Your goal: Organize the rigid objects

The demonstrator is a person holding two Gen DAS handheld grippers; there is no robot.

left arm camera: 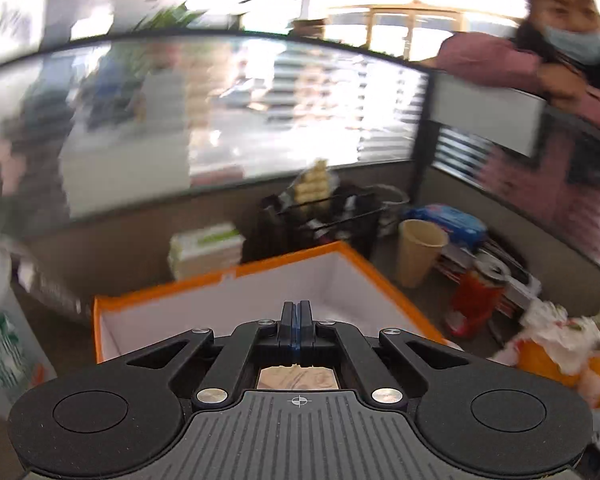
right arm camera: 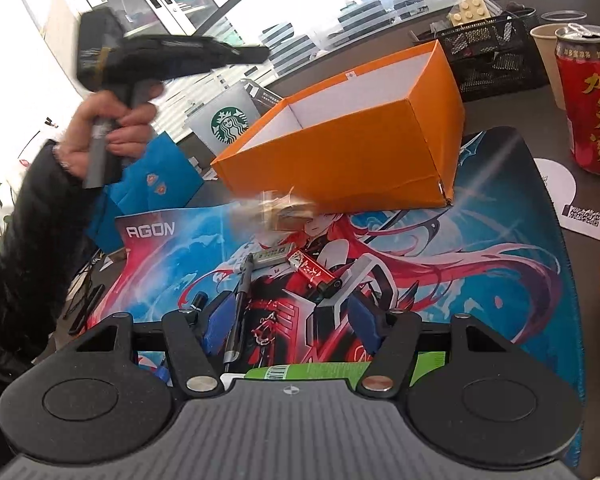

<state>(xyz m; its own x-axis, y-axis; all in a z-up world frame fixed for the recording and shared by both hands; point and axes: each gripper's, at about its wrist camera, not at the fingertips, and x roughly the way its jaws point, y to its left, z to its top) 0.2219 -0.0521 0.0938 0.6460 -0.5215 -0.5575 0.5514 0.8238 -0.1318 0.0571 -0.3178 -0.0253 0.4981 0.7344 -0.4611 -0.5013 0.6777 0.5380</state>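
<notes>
An open orange box [right arm camera: 340, 152] with a white inside stands on the printed desk mat [right arm camera: 480, 280]. It also shows in the left wrist view [left arm camera: 380, 276]. My left gripper [left arm camera: 296, 312] is shut and empty, raised over the near side of the box; it shows in the right wrist view [right arm camera: 172, 52], held high at the left. My right gripper [right arm camera: 290, 316] is open, low over the mat. Between its fingers lie a black pen [right arm camera: 238, 304] and a red lighter-like stick [right arm camera: 312, 272], with a small silver bar [right arm camera: 270, 256] beyond. A blurred golden object [right arm camera: 284, 212] is before the box.
A red drink can [right arm camera: 588, 100], a paper cup [right arm camera: 548, 60] and a black mesh organizer [right arm camera: 492, 56] stand right of the box. A Starbucks cup [right arm camera: 228, 120] and blue paper [right arm camera: 156, 184] lie left. A green packet [right arm camera: 340, 368] sits under my right gripper. Oranges [left arm camera: 548, 356] lie at the right.
</notes>
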